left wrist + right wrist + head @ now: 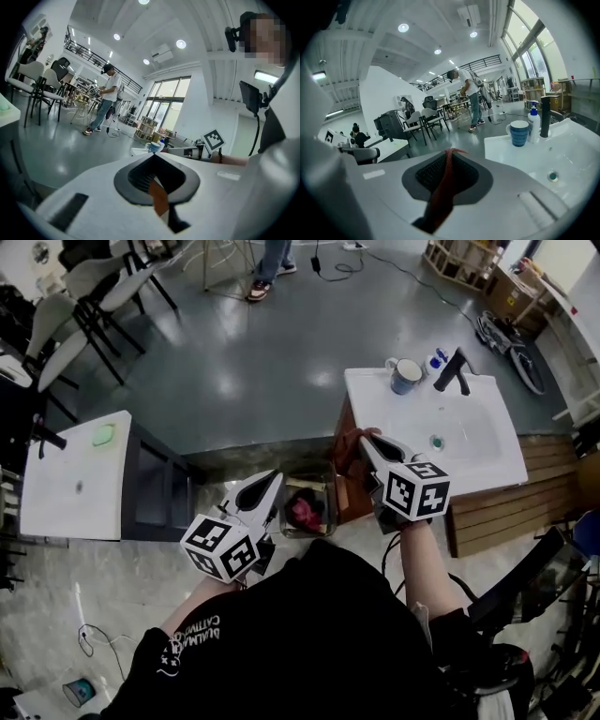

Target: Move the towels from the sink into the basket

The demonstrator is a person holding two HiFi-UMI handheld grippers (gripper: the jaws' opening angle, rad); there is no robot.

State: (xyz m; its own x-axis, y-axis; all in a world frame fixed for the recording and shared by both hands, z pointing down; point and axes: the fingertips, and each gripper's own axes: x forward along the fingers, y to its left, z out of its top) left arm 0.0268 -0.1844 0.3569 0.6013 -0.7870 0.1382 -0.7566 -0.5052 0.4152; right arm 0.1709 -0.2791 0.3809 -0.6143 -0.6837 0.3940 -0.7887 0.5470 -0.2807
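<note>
Left tongs [268,489]: closed, thin orange strip in the seam, possibly cloth | basket [329,503]: low beside the sink cabinet, between both tongs, pink towel [304,512] inside | right tongs [368,442]: clamped on rust-red towel [441,190], held at sink's left edge | sink [473,446]: white; blue striped cup [406,377] at rear.

two grippers [275,476] [367,437], three towels [349,451] [305,512] [158,197], one basket [330,507], one sink [469,442], one mug [406,376], one faucet [452,371]

The left white two-jaw gripper [273,481] has its jaws together, while the right white two-jaw gripper [367,437] pinches a dark red cloth towel [440,192].
</note>
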